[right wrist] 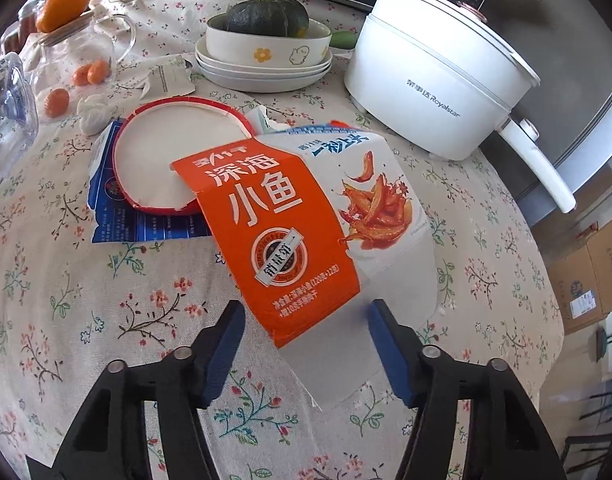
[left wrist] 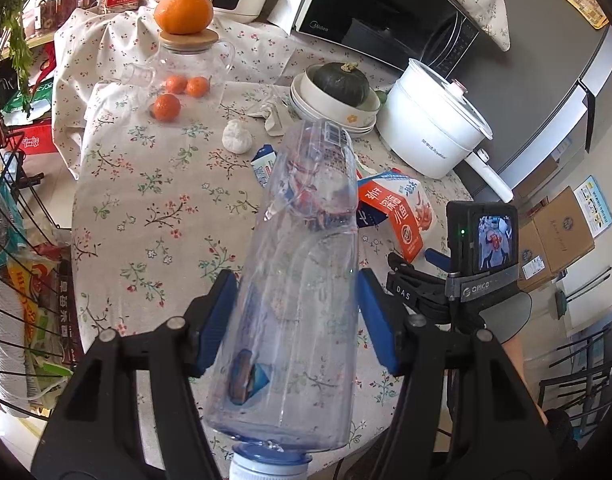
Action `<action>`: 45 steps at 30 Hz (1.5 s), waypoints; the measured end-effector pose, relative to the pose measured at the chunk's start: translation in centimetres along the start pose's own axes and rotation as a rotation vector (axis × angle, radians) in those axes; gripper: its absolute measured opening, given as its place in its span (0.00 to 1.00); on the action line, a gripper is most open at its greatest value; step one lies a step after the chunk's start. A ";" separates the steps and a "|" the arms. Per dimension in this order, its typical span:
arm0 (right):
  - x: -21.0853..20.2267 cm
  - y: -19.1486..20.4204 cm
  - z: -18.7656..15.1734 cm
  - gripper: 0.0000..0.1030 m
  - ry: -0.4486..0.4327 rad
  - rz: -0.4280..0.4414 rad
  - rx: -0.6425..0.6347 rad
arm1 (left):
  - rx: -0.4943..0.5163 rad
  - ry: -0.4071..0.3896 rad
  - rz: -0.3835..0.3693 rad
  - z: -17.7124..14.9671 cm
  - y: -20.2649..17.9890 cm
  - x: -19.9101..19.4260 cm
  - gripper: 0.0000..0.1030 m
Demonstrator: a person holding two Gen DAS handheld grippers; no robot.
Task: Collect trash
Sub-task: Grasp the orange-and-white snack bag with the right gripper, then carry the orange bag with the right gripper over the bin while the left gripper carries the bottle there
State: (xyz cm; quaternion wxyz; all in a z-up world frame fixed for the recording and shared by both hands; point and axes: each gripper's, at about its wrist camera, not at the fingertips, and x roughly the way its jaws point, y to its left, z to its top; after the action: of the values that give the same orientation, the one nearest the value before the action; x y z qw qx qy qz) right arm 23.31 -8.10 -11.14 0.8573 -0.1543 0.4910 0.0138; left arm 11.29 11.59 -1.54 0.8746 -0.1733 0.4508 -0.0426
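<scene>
Left wrist view: a clear plastic bottle (left wrist: pixel 301 280) is pinched by the left hand-held gripper (left wrist: pixel 295 316), blue pads pressed on both sides of its body, blue-and-white cap end twd the camera, base pointing out over the worktop (left wrist: pixel 145 208). A floral cloth is spread over the worktop. Further back, tangerines (left wrist: pixel 167 107) are seen beside a glass jug (left wrist: pixel 193 60), w/ a bigger orange (left wrist: pixel 183 10) set on its wooden lid. A white crumpled wad (left wrist: pixel 237 136) lies near the middle. The right hand-held gripper (left wrist: pixel 426 280) w/ its little screen is visible at the right, by the orange snack box (left wrist: pixel 398 216).

Right wrist view: the flattened orange-and-white snack box (right wrist: pixel 297 240) lies on the cloth, its near end sitting btwn the pads of the right hand-held gripper (right wrist: pixel 306 344). The jaws are spread; no pad contact can be made out. A red-rimmed round lid (right wrist: pixel 177 160) and a blue carton piece (right wrist: pixel 145 224) are partly tucked under the box. A white electric pot (right wrist: pixel 434 76) and a green squash (right wrist: pixel 267 16) in stacked dishes are parked behind.
</scene>
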 end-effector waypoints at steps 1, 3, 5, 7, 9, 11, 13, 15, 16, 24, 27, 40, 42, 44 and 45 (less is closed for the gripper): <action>0.0 -0.2 0.0 0.48 0.000 0.003 0.007 | 0.002 0.000 0.000 0.0 -0.1 0.0 0.61; -0.2 -0.6 0.0 0.41 -0.009 0.012 0.011 | 0.008 0.002 -0.003 0.0 -0.3 0.1 0.61; -0.8 -0.7 -0.1 0.31 -0.027 0.010 -0.005 | 0.014 0.001 -0.004 -0.1 -0.6 0.2 0.61; -1.9 -0.9 -0.2 0.26 -0.057 -0.001 -0.034 | 0.020 0.000 -0.007 -0.1 -0.9 0.2 0.61; -3.1 -1.4 -0.3 0.21 -0.086 -0.010 -0.056 | 0.022 -0.003 -0.013 -0.1 -1.2 0.2 0.61; -4.3 -2.4 -0.4 0.17 -0.109 -0.005 -0.058 | 0.025 -0.006 -0.022 -0.1 -1.6 0.1 0.61; -5.4 -3.8 -0.7 0.15 -0.125 0.017 -0.039 | 0.031 -0.007 -0.032 -0.2 -2.2 0.1 0.61; -6.3 -5.5 -0.9 0.13 -0.140 0.037 -0.010 | 0.039 -0.009 -0.040 -0.3 -2.7 0.2 0.61; -6.7 -6.4 -1.1 0.12 -0.144 0.051 0.011 | 0.044 -0.008 -0.044 -0.3 -3.0 0.2 0.61; -9.1 -13.9 -4.2 0.11 -0.128 0.160 0.176 | 0.107 0.039 -0.099 -1.6 -6.4 1.7 0.61; -9.6 -16.5 -5.7 0.10 -0.117 0.162 0.224 | 0.140 0.056 -0.120 -2.2 -8.1 2.2 0.61; -13.0 -25.9 -12.5 0.10 -0.126 0.107 0.362 | 0.351 0.142 -0.228 -6.0 -16.9 4.1 0.61; -13.6 -27.0 -13.6 0.10 -0.127 0.089 0.375 | 0.377 0.153 -0.246 -6.7 -18.1 4.2 0.61; -14.0 -28.1 -14.7 0.10 -0.120 0.073 0.394 | 0.402 0.161 -0.260 -7.3 -19.2 4.3 0.61; -14.2 -28.6 -15.3 0.10 -0.116 0.066 0.402 | 0.414 0.165 -0.266 -7.7 -19.7 4.4 0.61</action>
State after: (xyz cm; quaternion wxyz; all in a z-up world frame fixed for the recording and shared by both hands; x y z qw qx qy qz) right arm 8.22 -37.80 0.87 0.8967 0.0370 0.4385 -0.0476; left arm 9.33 -9.93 -2.26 0.8384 -0.0443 0.4756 -0.2625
